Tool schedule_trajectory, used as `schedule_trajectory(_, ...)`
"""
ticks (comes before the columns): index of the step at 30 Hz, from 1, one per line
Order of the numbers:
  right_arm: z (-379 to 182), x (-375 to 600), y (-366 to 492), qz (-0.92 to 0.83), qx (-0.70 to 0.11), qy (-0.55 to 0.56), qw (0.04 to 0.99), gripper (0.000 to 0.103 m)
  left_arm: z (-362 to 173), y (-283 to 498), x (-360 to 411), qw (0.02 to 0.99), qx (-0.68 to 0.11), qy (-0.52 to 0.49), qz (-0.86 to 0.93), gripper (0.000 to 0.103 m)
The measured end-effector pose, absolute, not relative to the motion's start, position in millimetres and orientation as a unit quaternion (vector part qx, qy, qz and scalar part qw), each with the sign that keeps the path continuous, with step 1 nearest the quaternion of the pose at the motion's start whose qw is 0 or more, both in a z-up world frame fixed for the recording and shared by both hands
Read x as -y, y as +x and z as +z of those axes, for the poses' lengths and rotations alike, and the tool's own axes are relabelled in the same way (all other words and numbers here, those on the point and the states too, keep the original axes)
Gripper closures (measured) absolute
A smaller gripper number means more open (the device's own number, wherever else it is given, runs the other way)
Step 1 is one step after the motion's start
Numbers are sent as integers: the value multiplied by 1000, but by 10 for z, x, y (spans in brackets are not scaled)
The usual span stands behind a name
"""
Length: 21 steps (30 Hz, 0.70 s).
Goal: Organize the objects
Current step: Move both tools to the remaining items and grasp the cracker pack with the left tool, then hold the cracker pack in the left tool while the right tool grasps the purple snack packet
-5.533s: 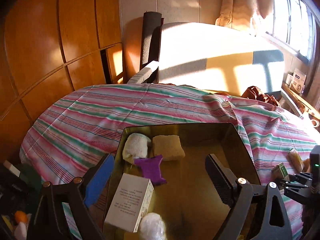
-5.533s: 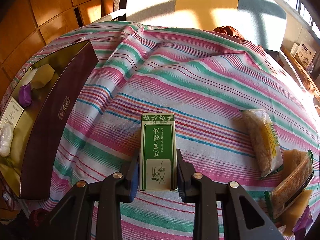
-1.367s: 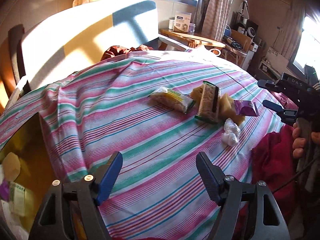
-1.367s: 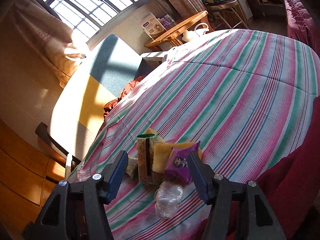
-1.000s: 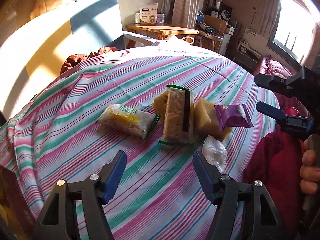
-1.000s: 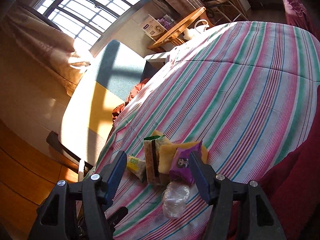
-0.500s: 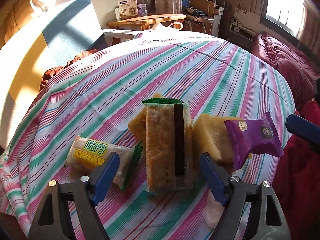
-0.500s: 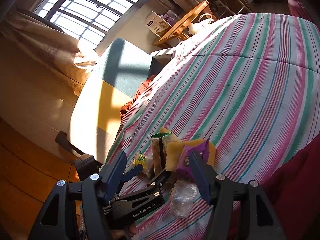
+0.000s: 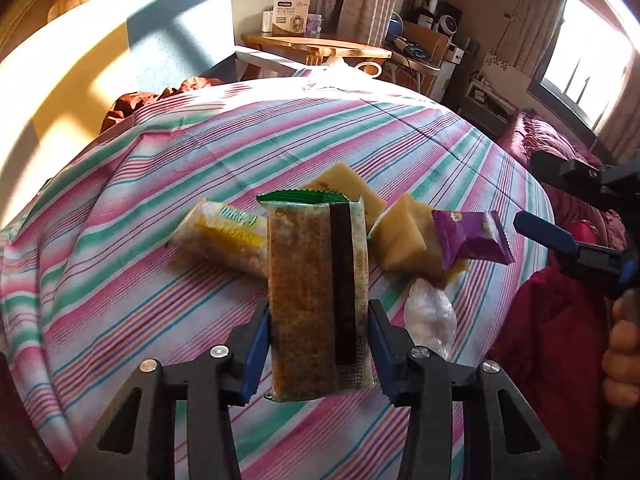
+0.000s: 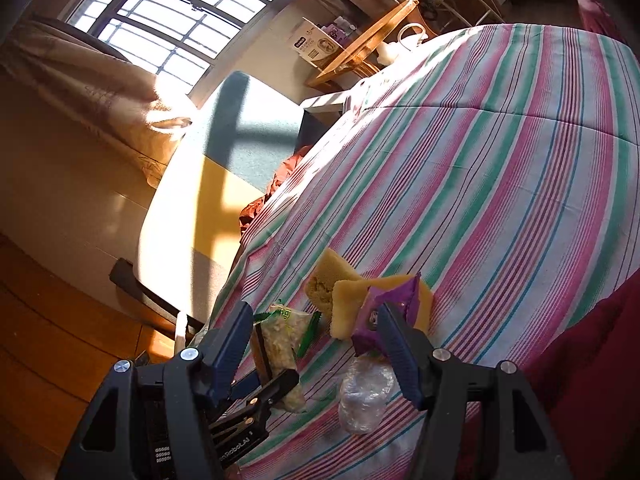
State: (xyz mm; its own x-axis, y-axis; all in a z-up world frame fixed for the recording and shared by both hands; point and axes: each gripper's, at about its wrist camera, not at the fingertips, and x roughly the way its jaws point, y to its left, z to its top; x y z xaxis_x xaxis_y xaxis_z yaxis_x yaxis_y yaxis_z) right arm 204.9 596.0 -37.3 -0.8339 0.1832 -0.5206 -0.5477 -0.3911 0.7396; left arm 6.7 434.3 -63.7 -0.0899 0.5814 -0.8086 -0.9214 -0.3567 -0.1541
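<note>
My left gripper (image 9: pixel 318 338) is shut on a long green-edged cracker packet (image 9: pixel 316 280), held just above the striped tablecloth (image 9: pixel 160 184); the same packet shows in the right wrist view (image 10: pixel 276 356). Behind it lie a yellow rice-snack packet (image 9: pixel 224 236), yellow sponge-like blocks (image 9: pixel 400 236), a purple snack packet (image 9: pixel 470 236) and a clear plastic-wrapped lump (image 9: pixel 430 316). My right gripper (image 10: pixel 320 344) is open and empty, hovering near the purple packet (image 10: pixel 384 312) and the clear lump (image 10: pixel 364 396).
A sunlit sofa back (image 9: pixel 100 52) stands beyond the table. A wooden side table (image 9: pixel 316 46) with boxes is behind it. A dark red cushion (image 9: pixel 548 340) lies at the table's right edge. The person's hand (image 9: pixel 620 360) holds the right gripper's handle.
My left gripper has closed from wide open onto the cracker packet and lifted its near end. The right gripper has stayed open and shifted only slightly.
</note>
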Motion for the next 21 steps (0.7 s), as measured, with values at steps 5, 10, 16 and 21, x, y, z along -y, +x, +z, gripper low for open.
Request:
schedule_trajectory(5, -369, -5952, 2036, 812, -502, -188, 230, 37, -790, 144, -3671, 468, -206, -445, 735, 56)
schedule_trajectory(10, -357, -5947, 1982, 809, -492, -215, 239, 37, -1044, 142, -3173, 425, -191, -467, 751, 57)
schedule_trajectory(16, -177, -5956, 1731, 834, -381, -330, 222, 37, -1052, 122, -3088, 432, -177, -457, 757, 57)
schedule_trajectory(21, -43, -5804, 1440, 846, -170, -465, 199, 37, -1065, 115, -3093, 437, -178, -448, 759, 56)
